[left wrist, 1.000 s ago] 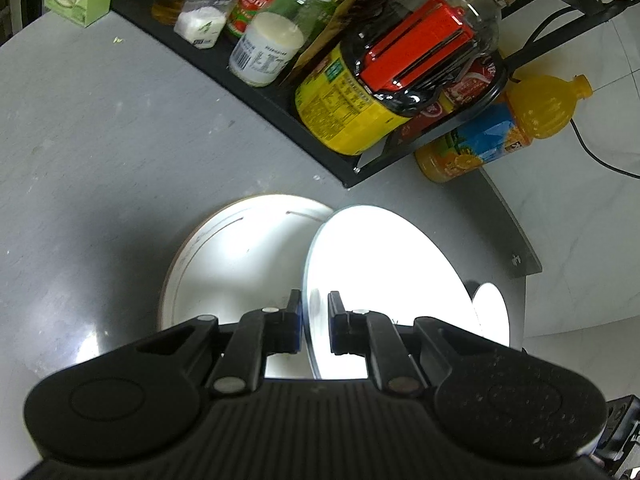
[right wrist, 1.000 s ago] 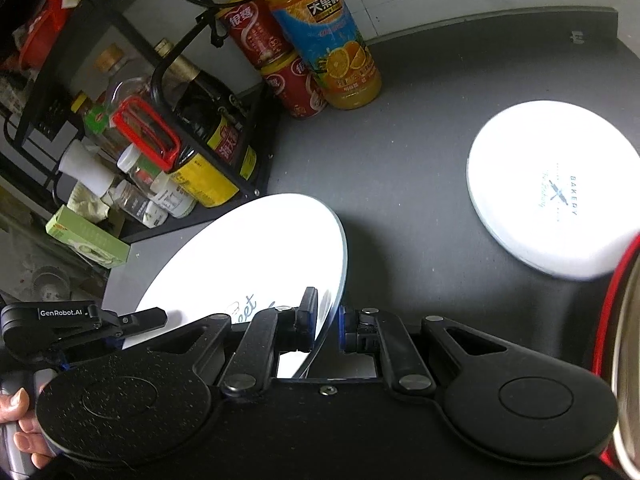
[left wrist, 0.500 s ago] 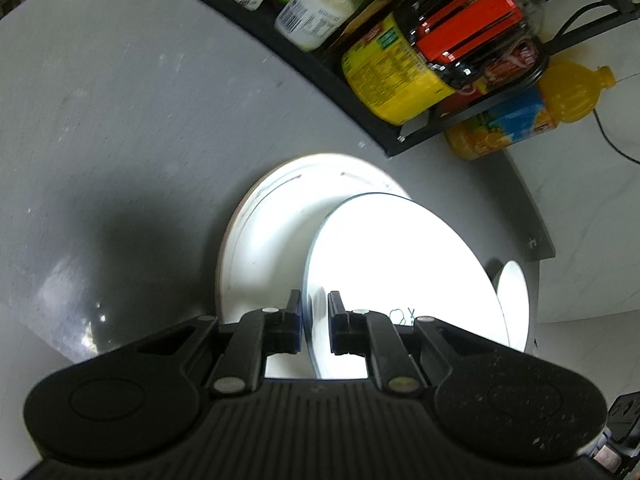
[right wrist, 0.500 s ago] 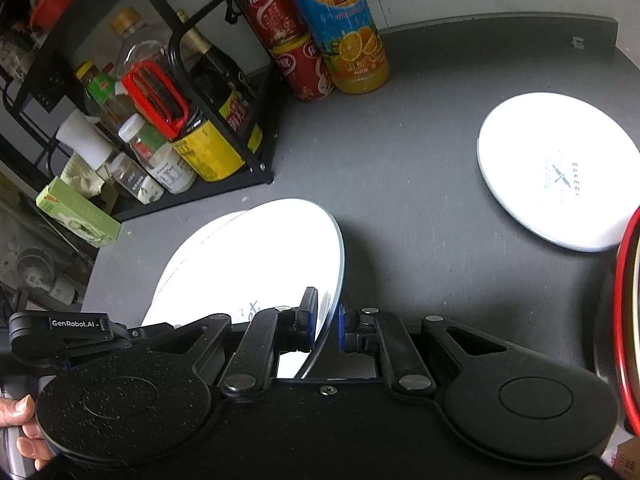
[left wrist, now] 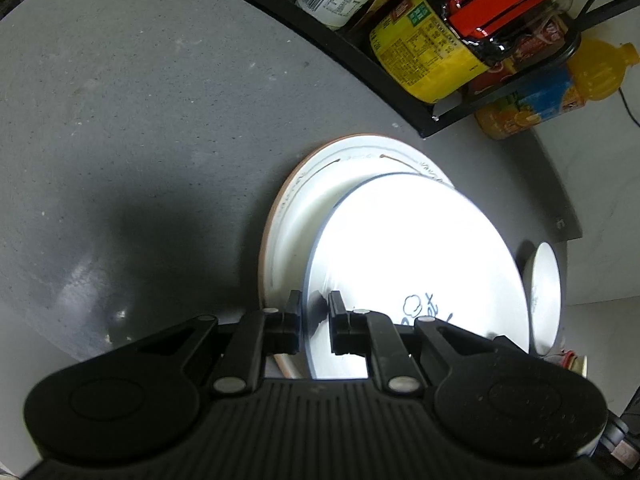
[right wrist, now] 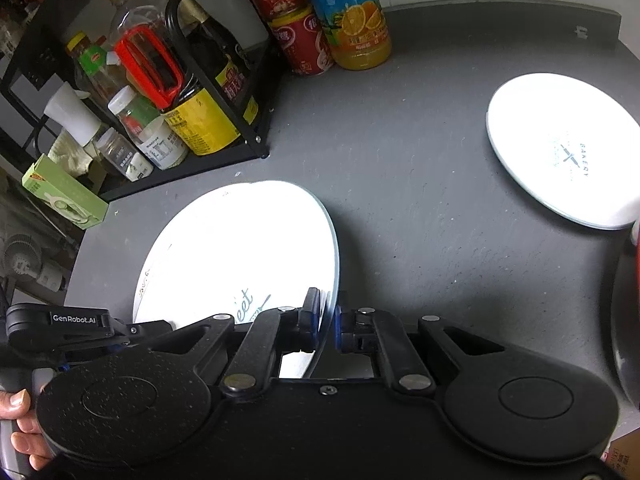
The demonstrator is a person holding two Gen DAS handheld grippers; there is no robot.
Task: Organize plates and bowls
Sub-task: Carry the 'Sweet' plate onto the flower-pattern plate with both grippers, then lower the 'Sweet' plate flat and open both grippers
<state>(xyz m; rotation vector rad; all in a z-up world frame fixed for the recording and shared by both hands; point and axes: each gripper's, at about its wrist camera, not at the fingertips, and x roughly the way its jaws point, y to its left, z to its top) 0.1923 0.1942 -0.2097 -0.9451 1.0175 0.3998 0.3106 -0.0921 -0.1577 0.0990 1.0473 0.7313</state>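
Plates are the matter here, and one white plate with blue script point(left wrist: 412, 264) is carried between both claws at once. The left gripper point(left wrist: 314, 322) has its jaws set either side of that plate's near rim, and the right gripper point(right wrist: 328, 322) pinches the rim on its own side, so the disc rides tilted and steady rather than sagging from a single pinch. Just ahead of and beneath the left claw lies a larger plate with a brown rim point(left wrist: 288, 216), flat on the grey counter point(left wrist: 140, 120); I judge the held plate is being brought over it to stack.

The left view shows that lower plate plainly, which the right view nearly hides behind the carried one. It is hard to say from the left view whether its jaws truly touch the rim. The right view alone shows the bakery plate point(right wrist: 560, 148) lying well apart, ahead and to the right of its claw, the condiment rack point(right wrist: 224, 92) ahead-left, and fingers point(right wrist: 20, 420) on the left gripper's handle.
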